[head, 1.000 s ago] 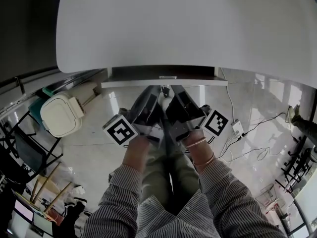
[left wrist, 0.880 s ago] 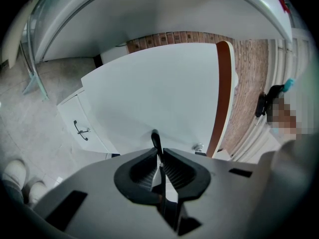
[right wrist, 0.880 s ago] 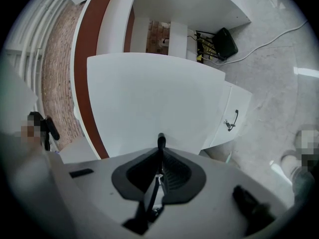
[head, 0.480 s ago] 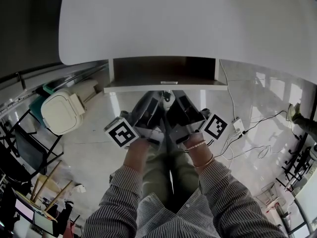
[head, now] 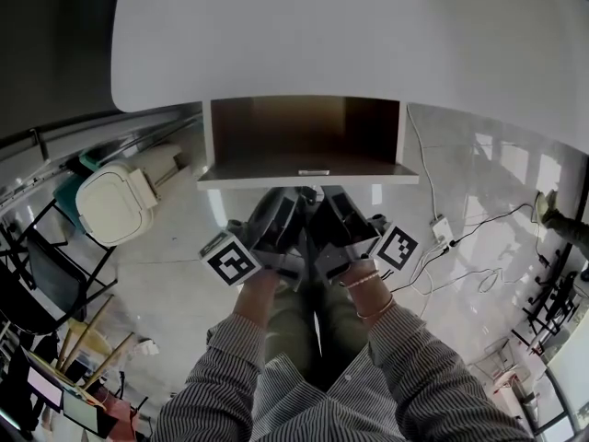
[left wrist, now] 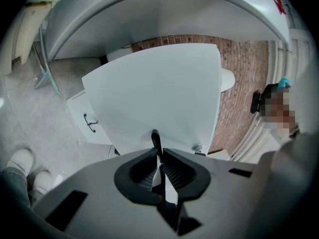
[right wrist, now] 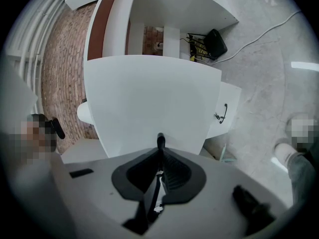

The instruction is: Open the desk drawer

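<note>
Drawer [head: 304, 136] slid much further out from under the desk [head: 350, 35], showing far more of its brown inside. Left gripper [head: 293, 201] and right gripper [head: 324, 201] backed away from the desk, pulling the handle [left wrist: 156, 138].

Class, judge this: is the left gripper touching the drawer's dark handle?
Touching. In the left gripper view, the left gripper is shut on the thin dark handle, pads against both its sides.
</note>
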Demonstrator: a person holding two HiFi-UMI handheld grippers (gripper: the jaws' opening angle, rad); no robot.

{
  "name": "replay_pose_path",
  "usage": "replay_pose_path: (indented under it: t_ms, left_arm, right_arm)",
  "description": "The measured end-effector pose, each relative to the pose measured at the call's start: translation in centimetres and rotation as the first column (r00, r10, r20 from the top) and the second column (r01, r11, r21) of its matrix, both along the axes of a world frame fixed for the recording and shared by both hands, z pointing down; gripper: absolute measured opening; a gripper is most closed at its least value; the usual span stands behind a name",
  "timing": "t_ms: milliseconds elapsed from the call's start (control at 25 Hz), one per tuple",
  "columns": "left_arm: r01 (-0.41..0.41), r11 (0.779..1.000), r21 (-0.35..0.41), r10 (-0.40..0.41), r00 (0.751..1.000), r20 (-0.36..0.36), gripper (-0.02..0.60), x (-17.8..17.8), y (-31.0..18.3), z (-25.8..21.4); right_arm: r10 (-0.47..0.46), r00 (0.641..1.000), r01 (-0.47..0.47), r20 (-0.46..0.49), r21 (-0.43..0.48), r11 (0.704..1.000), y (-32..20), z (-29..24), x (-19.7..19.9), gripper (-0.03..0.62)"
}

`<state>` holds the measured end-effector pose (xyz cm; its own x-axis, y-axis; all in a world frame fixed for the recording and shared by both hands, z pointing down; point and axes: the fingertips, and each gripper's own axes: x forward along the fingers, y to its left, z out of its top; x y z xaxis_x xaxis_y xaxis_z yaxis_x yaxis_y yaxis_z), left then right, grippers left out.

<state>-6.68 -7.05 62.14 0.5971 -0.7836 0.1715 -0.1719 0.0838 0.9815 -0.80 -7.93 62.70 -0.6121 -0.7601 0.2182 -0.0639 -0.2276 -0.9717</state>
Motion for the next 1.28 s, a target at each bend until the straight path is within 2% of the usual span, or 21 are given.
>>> replay_pose_path:
  t_ms: [320,520,760,1000,1280]
  left_arm:
    - [-0.02,1.0,-0.009,0.02,1.0,-0.014,0.043,0.5,2.1,0.0]
    - [0.014,1.0,0.022,-0.013,0.998,-0.057,0.04,0.4,2.0,-0.8]
    - [0.002,1.0,-0.01,-0.003,0.998,-0.066,0.04,0.5,2.9,-0.6]
    - [-0.034,0.997,-0.068,0.032,0.999,-0.035,0.04,0.6,4.6,0.9]
    - [-0.05,0.992,-0.119,0.046,0.998,-0.039,0.04,0.7,5.1,2.4]
  right_arm:
    - [0.016,1.0,-0.016,0.02,-0.001,1.0,2.1,0.0,0.5,0.035]
    - [0.035,0.999,-0.035,0.017,-0.008,0.999,2.8,0.1,0.4,0.034]
    - [0.043,0.999,-0.043,0.016,-0.023,0.999,3.6,0.1,0.4,0.034]
    - [0.041,0.999,-0.041,-0.001,-0.057,0.997,4.7,0.9,0.7,0.034]
    - [0.047,0.999,-0.046,0.007,-0.094,0.995,5.2,2.5,0.7,0.034]
